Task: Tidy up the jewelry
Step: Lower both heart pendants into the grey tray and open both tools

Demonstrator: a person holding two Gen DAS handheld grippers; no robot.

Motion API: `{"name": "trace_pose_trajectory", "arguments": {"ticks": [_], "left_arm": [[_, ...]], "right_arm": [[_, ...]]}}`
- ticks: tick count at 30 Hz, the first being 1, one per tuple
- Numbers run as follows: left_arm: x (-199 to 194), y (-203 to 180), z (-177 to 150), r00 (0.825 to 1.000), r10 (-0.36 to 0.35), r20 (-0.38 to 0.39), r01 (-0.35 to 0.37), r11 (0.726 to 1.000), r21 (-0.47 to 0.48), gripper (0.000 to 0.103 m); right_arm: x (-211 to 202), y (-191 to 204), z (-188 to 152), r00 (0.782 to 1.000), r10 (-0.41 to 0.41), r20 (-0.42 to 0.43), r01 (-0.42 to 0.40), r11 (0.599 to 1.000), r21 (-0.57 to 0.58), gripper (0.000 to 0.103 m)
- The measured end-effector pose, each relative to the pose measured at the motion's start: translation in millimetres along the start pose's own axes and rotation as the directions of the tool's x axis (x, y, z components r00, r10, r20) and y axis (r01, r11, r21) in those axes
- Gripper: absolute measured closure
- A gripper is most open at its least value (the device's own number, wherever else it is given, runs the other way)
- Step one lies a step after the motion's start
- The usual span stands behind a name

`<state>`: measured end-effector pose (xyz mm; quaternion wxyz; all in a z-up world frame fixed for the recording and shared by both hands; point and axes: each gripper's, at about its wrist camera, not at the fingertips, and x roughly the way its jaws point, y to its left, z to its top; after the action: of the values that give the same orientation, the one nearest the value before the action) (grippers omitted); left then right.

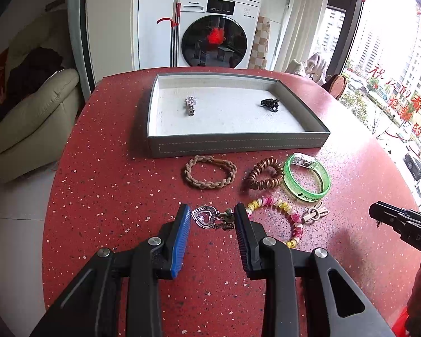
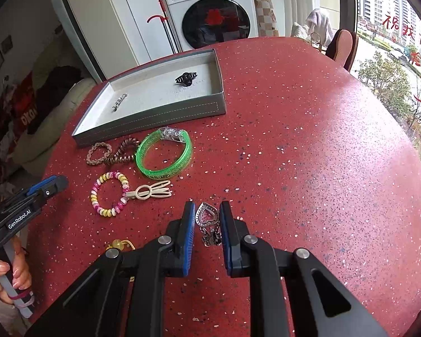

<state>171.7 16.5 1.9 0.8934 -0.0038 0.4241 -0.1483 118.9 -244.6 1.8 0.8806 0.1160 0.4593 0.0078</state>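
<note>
1. The left gripper [image 1: 212, 207] is clenched on a silver heart pendant [image 1: 204, 216]. The pendant and its clasp span the gap lengthwise and touch both jaws.
2. The right gripper [image 2: 207, 205] is clenched more narrowly on a second heart pendant [image 2: 209, 214], which is pinched across its width. The two are judged to be a matching pair, taken one per hand so they can be stowed together.
3. A grey tray [image 1: 238, 143] is set at the far side of the desk [image 1: 112, 182] as the destination. A crystal hair clip [image 1: 190, 105] and a black claw clip [image 1: 270, 104] are already laid well apart inside it.
4. A braided band [image 1: 210, 172], a copper coil tie [image 1: 265, 174], a green bangle [image 1: 306, 178], a pink-and-yellow coil bracelet [image 1: 280, 207] and a rabbit clip [image 1: 315, 213] are left unsorted between tray and jaws.
5. The desk is red and speckled. A washing machine [image 1: 214, 33] is seen beyond it, a cream sofa [image 1: 28, 118] to the left and a bright window [image 1: 393, 56] to the right.
</note>
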Motion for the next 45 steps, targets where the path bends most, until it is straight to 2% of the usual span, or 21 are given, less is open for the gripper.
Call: {"name": "trace_pose_trajectory", "arguments": {"ticks": [6, 13, 19, 27, 36, 45], "left_arm": [[-2, 0, 26, 0.999, -0.010, 0.035, 0.010, 1.000, -0.006, 0.053], [10, 2, 67, 0.997, -0.006, 0.072, 0.005, 1.000, 0.001, 0.053], [40, 9, 105, 0.998, -0.001, 0.058, 0.002, 1.000, -0.017, 0.053], [97, 0, 142, 1.000, -0.010, -0.008, 0.010, 1.000, -0.010, 0.053], [152, -12, 148, 0.996, 0.022, -0.083, -0.022, 1.000, 0.002, 0.052], [172, -18, 139, 0.991, 0.078, -0.109, -0.073, 0.996, 0.047, 0.051]], "right_arm": [[-2, 8, 28, 0.999, 0.046, 0.020, -0.045, 0.999, -0.016, 0.084], [7, 28, 82, 0.995, 0.085, 0.045, -0.081, 0.994, -0.078, 0.084], [34, 45, 132, 0.993, 0.116, 0.035, -0.112, 0.987, -0.115, 0.084], [93, 44, 168, 0.990, 0.136, -0.037, -0.139, 0.988, -0.066, 0.084], [146, 25, 179, 0.991, 0.096, -0.098, -0.098, 0.995, -0.010, 0.084], [166, 21, 186, 0.995, 0.059, -0.086, -0.060, 0.998, -0.008, 0.083]]}}
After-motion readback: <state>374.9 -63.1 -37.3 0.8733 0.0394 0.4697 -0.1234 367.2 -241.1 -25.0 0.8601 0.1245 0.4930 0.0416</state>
